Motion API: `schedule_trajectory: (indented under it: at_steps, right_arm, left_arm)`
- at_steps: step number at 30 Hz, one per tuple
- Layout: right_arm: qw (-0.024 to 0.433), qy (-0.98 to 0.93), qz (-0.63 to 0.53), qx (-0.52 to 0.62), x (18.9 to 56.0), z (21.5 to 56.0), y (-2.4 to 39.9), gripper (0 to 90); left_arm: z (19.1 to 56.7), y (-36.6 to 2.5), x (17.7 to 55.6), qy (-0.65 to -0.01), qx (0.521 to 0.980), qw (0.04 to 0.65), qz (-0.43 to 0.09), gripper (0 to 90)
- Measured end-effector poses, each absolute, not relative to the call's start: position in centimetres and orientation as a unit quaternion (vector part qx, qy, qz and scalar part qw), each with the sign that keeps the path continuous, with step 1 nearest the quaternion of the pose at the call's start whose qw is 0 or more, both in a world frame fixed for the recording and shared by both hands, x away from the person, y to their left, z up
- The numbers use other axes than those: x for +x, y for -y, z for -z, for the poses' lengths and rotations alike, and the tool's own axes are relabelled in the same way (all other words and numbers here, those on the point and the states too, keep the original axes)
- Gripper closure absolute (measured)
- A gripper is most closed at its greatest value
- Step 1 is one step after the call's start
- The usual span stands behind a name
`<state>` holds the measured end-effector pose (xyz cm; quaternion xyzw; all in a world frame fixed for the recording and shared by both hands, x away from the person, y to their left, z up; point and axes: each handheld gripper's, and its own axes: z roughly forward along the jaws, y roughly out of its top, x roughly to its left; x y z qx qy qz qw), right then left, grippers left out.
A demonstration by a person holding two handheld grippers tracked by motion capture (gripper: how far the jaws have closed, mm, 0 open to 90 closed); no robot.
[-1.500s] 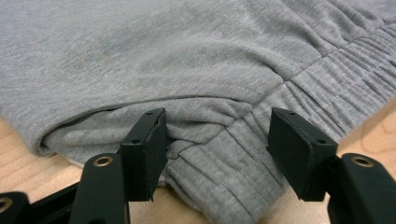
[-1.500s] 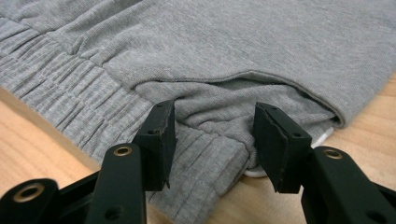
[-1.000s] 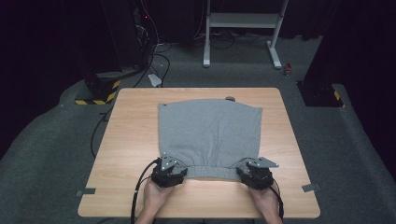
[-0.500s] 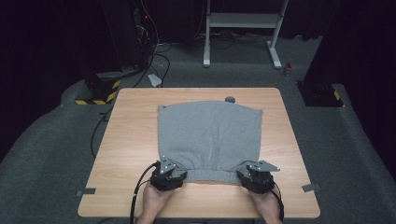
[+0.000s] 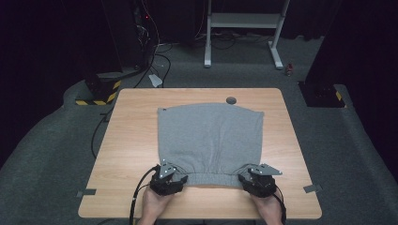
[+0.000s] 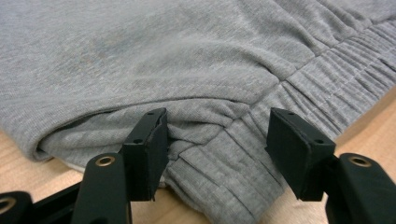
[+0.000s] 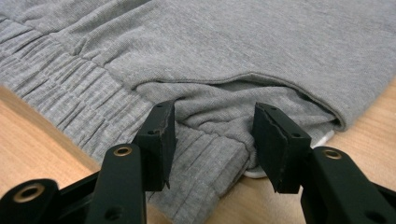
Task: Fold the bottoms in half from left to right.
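A folded grey knit garment (image 5: 209,136) lies flat on the middle of the wooden table (image 5: 131,140), its ribbed hem (image 5: 211,178) along the near side. My left gripper (image 5: 174,177) sits at the hem's left corner, and my right gripper (image 5: 251,178) at its right corner. In the left gripper view the left gripper (image 6: 219,140) stands open, with the bunched ribbed corner (image 6: 219,163) lying between the jaws. The right gripper view shows the right gripper (image 7: 212,135) open the same way, straddling the other hem corner (image 7: 210,144). A hand holds each gripper from the table's near edge.
A small grey round disc (image 5: 230,100) sits in the tabletop near the far edge, just beyond the garment. Tape tabs (image 5: 87,192) mark the near corners. Behind the table are a white metal stand (image 5: 244,21), cables, and a yellow-black striped block (image 5: 96,96) on the floor.
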<state>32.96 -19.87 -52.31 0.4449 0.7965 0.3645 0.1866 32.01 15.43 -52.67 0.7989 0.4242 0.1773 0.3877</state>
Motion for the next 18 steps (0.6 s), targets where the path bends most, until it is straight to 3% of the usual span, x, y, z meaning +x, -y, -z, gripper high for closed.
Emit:
schedule_trajectory:
  at_steps: [18]
  right_arm:
    - [0.172, -0.806, -0.355, 0.44, 31.2, 51.9, 20.2, 49.7]
  left_arm:
    - [52.2, -15.6, 30.6, -0.396, 0.815, 0.394, -0.155, 41.7]
